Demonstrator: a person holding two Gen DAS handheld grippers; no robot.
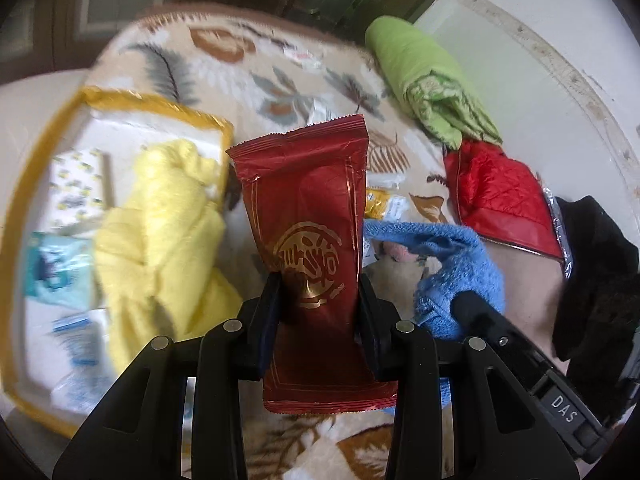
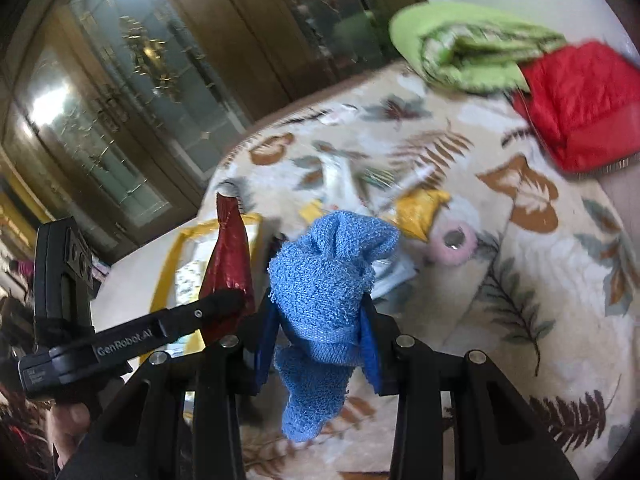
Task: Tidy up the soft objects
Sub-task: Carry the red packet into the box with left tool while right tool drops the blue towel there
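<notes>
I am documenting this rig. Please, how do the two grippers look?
Both are matte black plastic with round silver pins. The left gripper has dark pads; seen from the right wrist, its side reads "GenRobot.AI". The right gripper has blue pads, and its body is marked "DAS".

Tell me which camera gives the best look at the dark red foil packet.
The left wrist view. There the dark red foil packet faces the camera flat, its gold emblem showing, clamped in the left tool. The right wrist view catches it only edge-on, as a narrow strip beside the blue towel held by the right tool.
</notes>
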